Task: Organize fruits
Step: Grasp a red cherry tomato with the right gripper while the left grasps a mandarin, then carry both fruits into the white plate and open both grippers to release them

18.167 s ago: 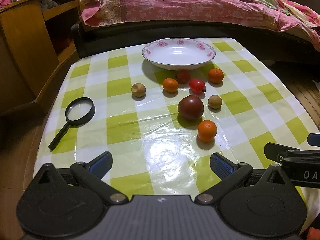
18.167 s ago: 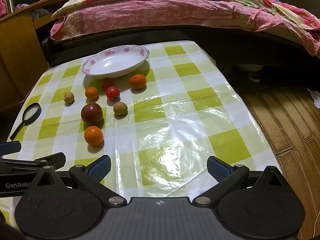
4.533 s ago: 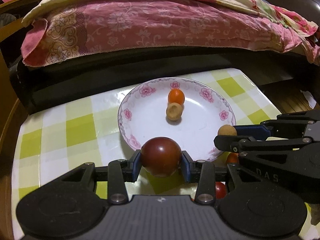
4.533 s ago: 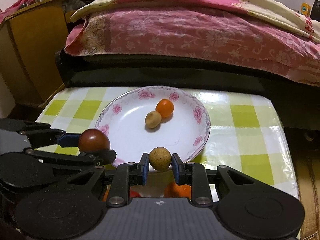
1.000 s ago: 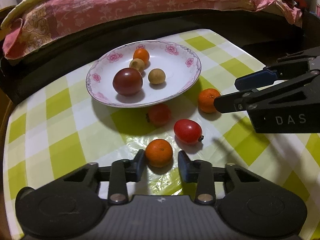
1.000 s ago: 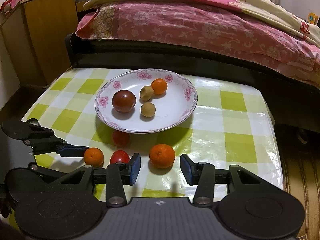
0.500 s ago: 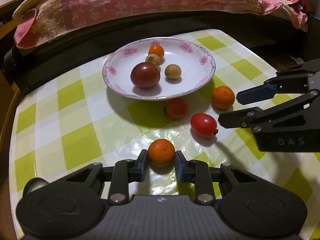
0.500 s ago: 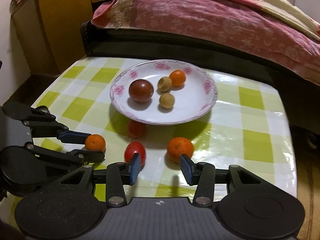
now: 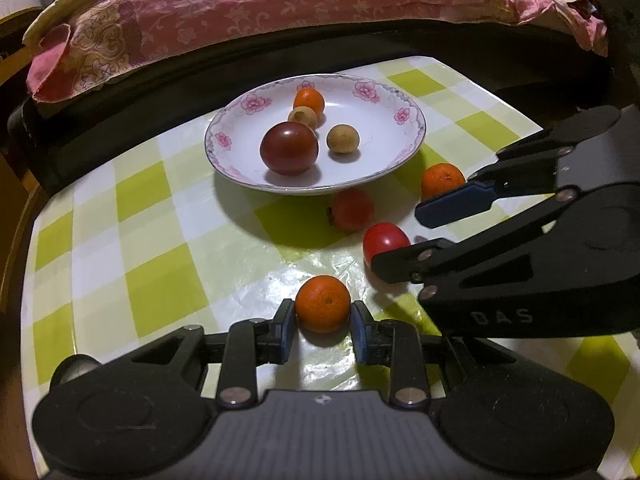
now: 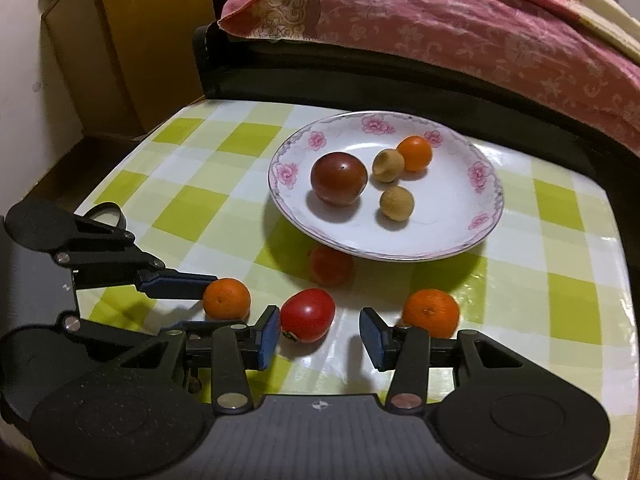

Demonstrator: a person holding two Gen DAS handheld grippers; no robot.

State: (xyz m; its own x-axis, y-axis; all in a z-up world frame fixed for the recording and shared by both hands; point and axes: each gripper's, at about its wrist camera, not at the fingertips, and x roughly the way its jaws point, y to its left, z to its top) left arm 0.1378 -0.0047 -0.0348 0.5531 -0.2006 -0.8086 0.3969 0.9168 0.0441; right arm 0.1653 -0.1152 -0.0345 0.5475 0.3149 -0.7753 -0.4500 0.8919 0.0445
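Note:
My left gripper [image 9: 322,325] is shut on a small orange [image 9: 322,309] on the checked table; it also shows in the right wrist view [image 10: 226,298]. My right gripper [image 10: 319,339] is open around a red tomato [image 10: 307,314], which lies against its left pad. A white flowered plate [image 10: 472,216] holds a dark tomato [image 10: 338,178], two tan longans and a small orange [image 10: 415,153]. A second red tomato [image 10: 331,266] lies just in front of the plate. Another orange [image 10: 431,312] lies right of my right gripper.
A bed with a pink quilt [image 9: 224,16] runs behind the table. A wooden cabinet [image 10: 136,36] stands at the left. A magnifying glass [image 10: 105,213] lies at the table's left edge. The table's right edge [image 10: 628,280] is close.
My left gripper has closed tight on the small orange. My right gripper has moved left, from beside the other orange to around the red tomato.

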